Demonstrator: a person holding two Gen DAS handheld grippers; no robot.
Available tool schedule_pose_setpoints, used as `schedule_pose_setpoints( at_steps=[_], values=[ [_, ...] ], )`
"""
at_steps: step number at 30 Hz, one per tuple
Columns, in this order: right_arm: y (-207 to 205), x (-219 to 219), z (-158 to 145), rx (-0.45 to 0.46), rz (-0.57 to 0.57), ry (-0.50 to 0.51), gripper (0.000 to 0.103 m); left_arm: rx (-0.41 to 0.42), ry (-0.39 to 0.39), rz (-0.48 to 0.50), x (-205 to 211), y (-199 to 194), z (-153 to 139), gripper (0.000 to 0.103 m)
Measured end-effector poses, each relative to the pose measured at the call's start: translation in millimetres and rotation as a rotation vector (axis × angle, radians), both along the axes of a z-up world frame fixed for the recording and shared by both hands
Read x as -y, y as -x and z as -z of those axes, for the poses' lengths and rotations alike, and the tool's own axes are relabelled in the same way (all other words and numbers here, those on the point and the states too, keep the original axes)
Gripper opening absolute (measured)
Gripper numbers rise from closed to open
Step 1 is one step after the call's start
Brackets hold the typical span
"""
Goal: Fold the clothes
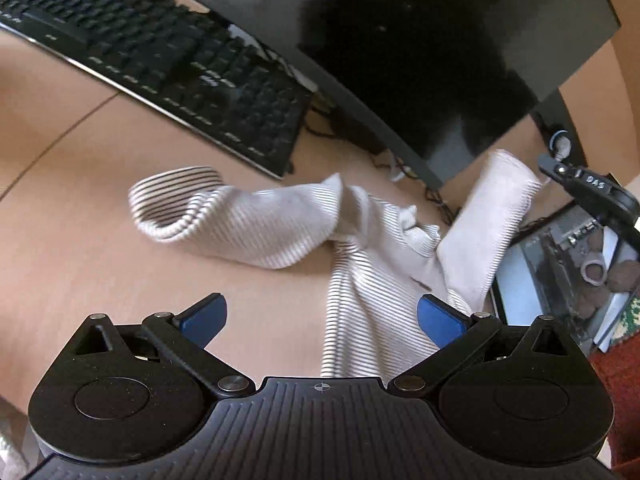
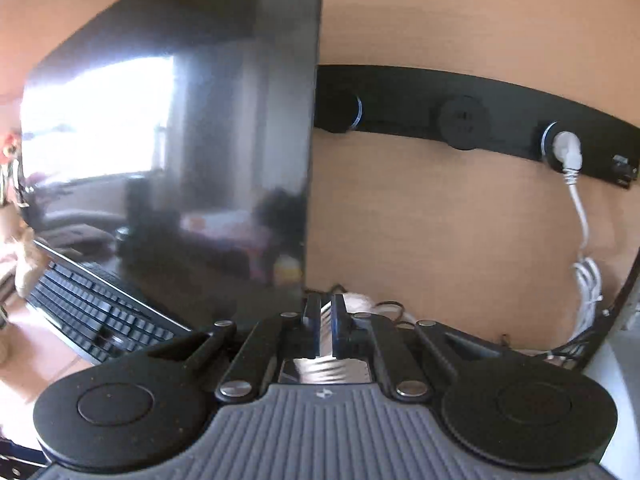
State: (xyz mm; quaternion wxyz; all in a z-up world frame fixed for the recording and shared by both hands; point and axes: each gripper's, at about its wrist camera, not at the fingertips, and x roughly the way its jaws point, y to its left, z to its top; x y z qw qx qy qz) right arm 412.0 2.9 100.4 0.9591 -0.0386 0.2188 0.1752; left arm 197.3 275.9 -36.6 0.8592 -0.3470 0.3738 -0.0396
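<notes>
A white garment with thin dark stripes (image 1: 360, 248) lies crumpled on the wooden desk (image 1: 80, 248), one sleeve stretched left and another part lifted at the right. My left gripper (image 1: 322, 316) is open just above its lower part, blue pads on either side of the cloth. My right gripper (image 2: 325, 326) is shut on a fold of the striped cloth (image 2: 326, 344), held up in front of the monitor's edge. The right gripper's black body (image 1: 592, 188) shows at the right of the left wrist view, next to the raised cloth.
A black keyboard (image 1: 160, 64) and a dark monitor (image 1: 420, 40) stand behind the garment. Cables (image 1: 424, 188) run under the monitor. A black socket strip (image 2: 480, 116) with a white plug and cord (image 2: 568, 152) is on the back panel. A clear box (image 1: 568, 264) sits at right.
</notes>
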Motion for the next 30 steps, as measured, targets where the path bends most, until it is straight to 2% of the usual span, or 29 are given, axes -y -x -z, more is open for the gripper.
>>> schedule_pose_setpoints(
  at_steps=[4,7,13,16,18,20,22,25,27,30],
  values=[
    [1.7,11.0,5.7,-0.012,0.023,-0.048,0.012,-0.01,-0.018,-0.001,-1.0,0.7,0.4,0.103],
    [3.0,28.1,26.0,-0.064,0.086,-0.063,0.015,-0.019,-0.026,0.004,1.4,-3.3,1.1,0.103],
    [16.1,67.0,96.6,-0.233,0.193,-0.038,0.015,-0.037,-0.071,0.037,14.4,-9.9,0.9,0.103],
    [25.2,79.2,132.6,-0.309,0.229,-0.023,0.016,-0.043,-0.149,0.071,25.8,-14.5,-4.1,0.103],
    [31.8,90.1,154.0,-0.365,0.258,-0.025,0.025,-0.031,-0.194,0.118,36.5,-20.4,-9.2,0.103],
    [39.8,101.0,174.8,-0.41,0.266,-0.027,0.026,-0.008,-0.195,0.164,48.7,-30.2,-14.4,0.103],
    [49.2,104.4,179.8,-0.376,0.233,-0.009,0.026,0.019,-0.172,0.198,64.0,-46.7,-18.9,0.103],
    [63.8,95.9,176.0,-0.32,0.188,0.085,0.03,0.053,-0.17,0.239,90.4,-81.5,-21.2,0.103],
    [75.1,90.5,170.8,-0.25,0.149,0.178,0.04,0.047,-0.189,0.249,103.7,-106.3,-18.0,0.103],
    [86.8,83.3,170.8,-0.149,0.086,0.35,0.043,0.003,-0.22,0.243,116.5,-143.1,-7.1,0.102]
  ],
)
